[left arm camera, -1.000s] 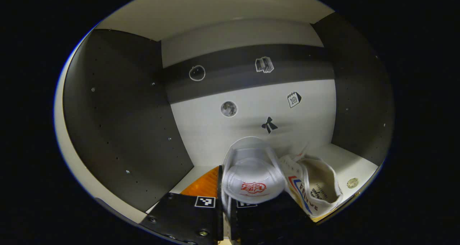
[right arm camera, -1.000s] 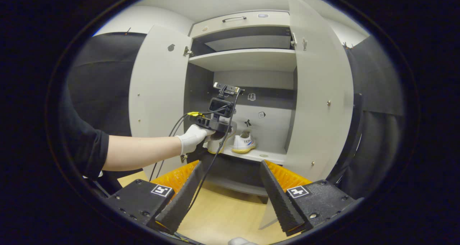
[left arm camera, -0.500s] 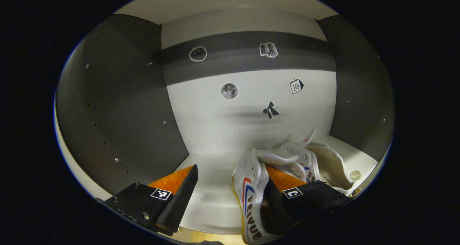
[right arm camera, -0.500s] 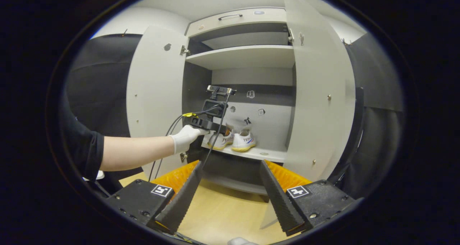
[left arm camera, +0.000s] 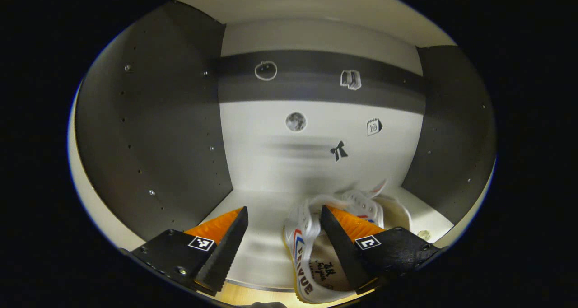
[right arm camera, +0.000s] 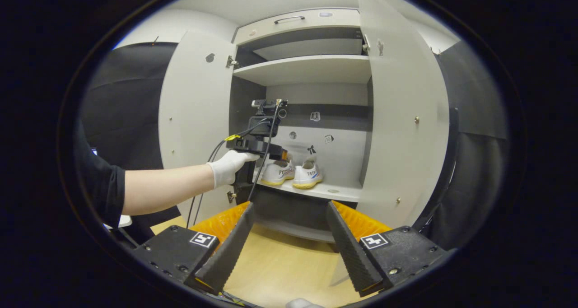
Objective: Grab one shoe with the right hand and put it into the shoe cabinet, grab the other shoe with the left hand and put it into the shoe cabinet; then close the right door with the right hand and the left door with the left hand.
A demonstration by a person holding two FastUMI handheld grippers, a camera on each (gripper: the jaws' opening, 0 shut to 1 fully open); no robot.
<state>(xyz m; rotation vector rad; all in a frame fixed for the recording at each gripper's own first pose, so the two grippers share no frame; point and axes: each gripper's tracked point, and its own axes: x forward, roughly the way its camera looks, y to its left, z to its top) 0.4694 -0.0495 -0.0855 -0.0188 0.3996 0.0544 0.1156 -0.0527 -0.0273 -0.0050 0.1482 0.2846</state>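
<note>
Two white canvas shoes stand side by side on the cabinet's middle shelf (right arm camera: 336,194): the left shoe (right arm camera: 276,173) and the right shoe (right arm camera: 307,175). In the left gripper view the nearer shoe (left arm camera: 303,254) lies low between the fingers, with the other shoe (left arm camera: 397,208) behind it to the right. My left gripper (left arm camera: 283,208) is open; its right finger (left arm camera: 338,245) hangs over the nearer shoe's opening. A gloved hand (right arm camera: 228,165) holds that left gripper (right arm camera: 276,153) at the shelf's front. My right gripper (right arm camera: 289,205) is open, empty, and well back from the cabinet.
Both cabinet doors stand open, the left door (right arm camera: 194,118) and the right door (right arm camera: 406,118). An upper shelf (right arm camera: 307,68) and a drawer front (right arm camera: 293,23) sit above. A small round disc (left arm camera: 423,235) lies on the shelf at the right. Pale wooden floor (right arm camera: 280,267) lies below.
My left gripper was shut on the shoe a second ago; it has opened, let the shoe down beside the other, and drawn back a little. The right gripper has barely moved.
</note>
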